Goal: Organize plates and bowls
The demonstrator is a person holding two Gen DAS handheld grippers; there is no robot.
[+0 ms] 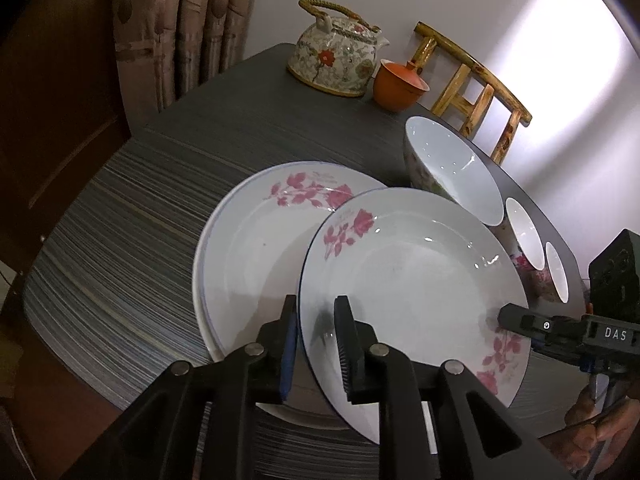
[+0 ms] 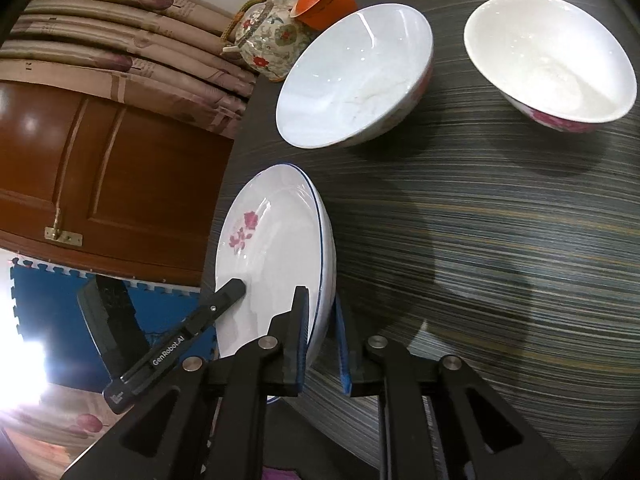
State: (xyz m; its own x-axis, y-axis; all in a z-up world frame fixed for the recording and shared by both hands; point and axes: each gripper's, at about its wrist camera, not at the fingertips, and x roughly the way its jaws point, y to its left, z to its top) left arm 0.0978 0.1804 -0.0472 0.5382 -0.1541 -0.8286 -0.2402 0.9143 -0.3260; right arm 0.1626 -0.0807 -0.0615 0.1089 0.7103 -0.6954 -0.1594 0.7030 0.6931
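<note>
Plates part-stacked, bowls untouched — task judged well short of halfway

- A flowered plate (image 1: 412, 280) is held tilted over the plate stack (image 1: 256, 240) lying flat on the striped tabletop (image 1: 140, 200); its rim overlaps the stack but is not seated
- Left gripper (image 1: 316, 336): jaws pinching the near rim of the lifted plate, one finger above and one below
- Right gripper (image 2: 322, 344): jaws likewise closed over the opposite rim, the plate's edge gripped between the pads; whether contact is firm cannot be told
- The stack shows at least two rims; the exact count cannot be told
- Bowls are loose and unnested: a large bowl (image 2: 356, 76) and a second bowl (image 2: 552, 64) stand apart, and a third, smaller bowl (image 1: 558, 272) is seen at the tabletop's edge in the left wrist view
- A teapot (image 1: 336, 56) and an orange cup (image 1: 398, 84) stand at the far end — outside the task
- Left to do, as judged: the held plate to be lowered square onto the stack, then the bowls gathered and nested
</note>
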